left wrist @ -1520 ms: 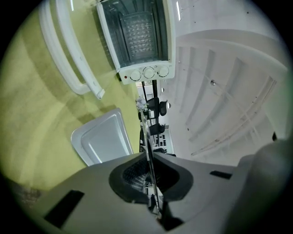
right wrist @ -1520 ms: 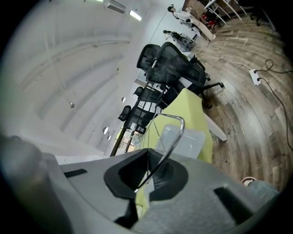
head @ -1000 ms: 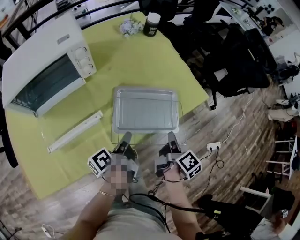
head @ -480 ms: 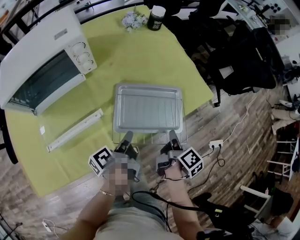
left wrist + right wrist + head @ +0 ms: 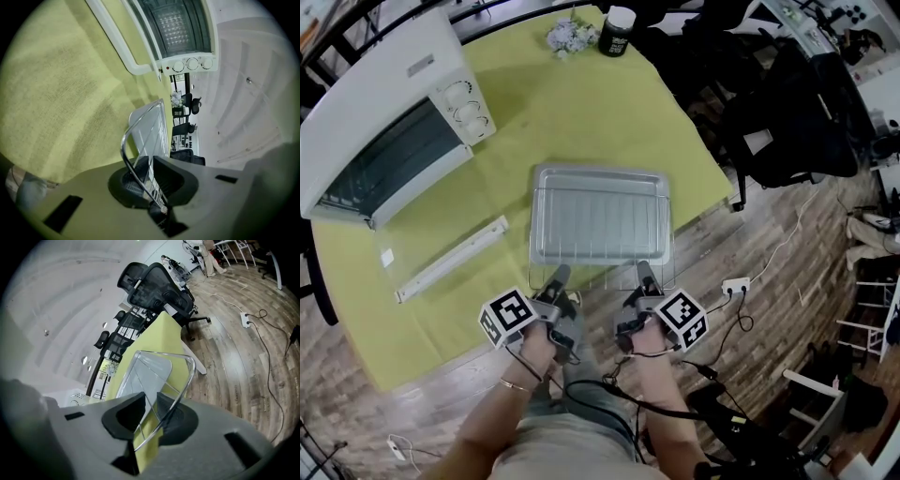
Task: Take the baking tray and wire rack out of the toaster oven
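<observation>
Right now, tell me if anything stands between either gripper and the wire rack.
Nothing visible does. The left gripper is shut on the near edge of the wire rack; the jaws of the right gripper have just been opening, with that edge wire between them. The baking tray sits on the rack.

Bright, even indoor light washes the yellow-green tablecloth. Shadows are faint, with one soft patch beside the white toaster oven, far ahead and to the left of the left gripper. The chrome wire rack rising from that gripper's jaws carries a thin bright glint. The grey gripper body nearest the lens is blurred. Both gripper views curve strongly and end in black corners, and the head view bows at its edges.
</observation>
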The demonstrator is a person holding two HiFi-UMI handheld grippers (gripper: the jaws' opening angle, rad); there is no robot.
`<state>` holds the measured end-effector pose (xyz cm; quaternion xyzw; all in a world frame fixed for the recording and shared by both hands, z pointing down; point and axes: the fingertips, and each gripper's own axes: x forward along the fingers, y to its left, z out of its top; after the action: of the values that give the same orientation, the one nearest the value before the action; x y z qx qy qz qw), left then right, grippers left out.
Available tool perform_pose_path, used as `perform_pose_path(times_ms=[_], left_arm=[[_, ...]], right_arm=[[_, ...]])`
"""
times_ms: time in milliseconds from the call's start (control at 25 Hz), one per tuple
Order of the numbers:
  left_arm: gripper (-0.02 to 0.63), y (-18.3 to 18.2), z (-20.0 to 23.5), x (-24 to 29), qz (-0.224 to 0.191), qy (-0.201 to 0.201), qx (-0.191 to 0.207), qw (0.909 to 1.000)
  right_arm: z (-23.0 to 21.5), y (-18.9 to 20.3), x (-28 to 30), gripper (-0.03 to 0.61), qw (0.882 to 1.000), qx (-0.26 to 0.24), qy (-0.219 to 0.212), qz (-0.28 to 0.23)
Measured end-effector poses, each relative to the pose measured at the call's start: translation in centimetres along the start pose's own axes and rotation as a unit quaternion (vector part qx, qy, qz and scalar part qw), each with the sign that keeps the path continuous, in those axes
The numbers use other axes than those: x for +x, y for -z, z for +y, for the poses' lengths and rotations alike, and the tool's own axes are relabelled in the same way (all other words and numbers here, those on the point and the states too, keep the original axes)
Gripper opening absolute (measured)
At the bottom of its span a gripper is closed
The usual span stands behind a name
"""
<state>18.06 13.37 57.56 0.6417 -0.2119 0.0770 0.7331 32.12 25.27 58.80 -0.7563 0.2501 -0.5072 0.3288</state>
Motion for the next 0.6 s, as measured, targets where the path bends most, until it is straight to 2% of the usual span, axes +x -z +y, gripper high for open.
perform_pose_path(times_ms=[240,280,360,600], left_arm=[[0.014,1.1,0.9,0.1,0.026,-0.010,-0.011,0.9996],[0.029,1.4,1.0,0.2,0.031,-0.010,-0.014,0.9994],[0.102,1.8,1.0,0.2,0.038,-0.009,-0.019,0.9991],[0.160,2.1,1.2,0.3,0.051,-0.009,-0.032,0.9981]], right_arm=[[-0.4,0.0,0.6,0.119,1.000,-0.001,0.001,0.005],[-0.5,-0.1,0.7,0.127,1.000,0.000,0.000,0.006],[-0.7,0.0,0.9,0.146,1.000,0.004,0.000,0.009],[-1.0,0.2,1.3,0.176,1.000,0.011,0.001,0.009]])
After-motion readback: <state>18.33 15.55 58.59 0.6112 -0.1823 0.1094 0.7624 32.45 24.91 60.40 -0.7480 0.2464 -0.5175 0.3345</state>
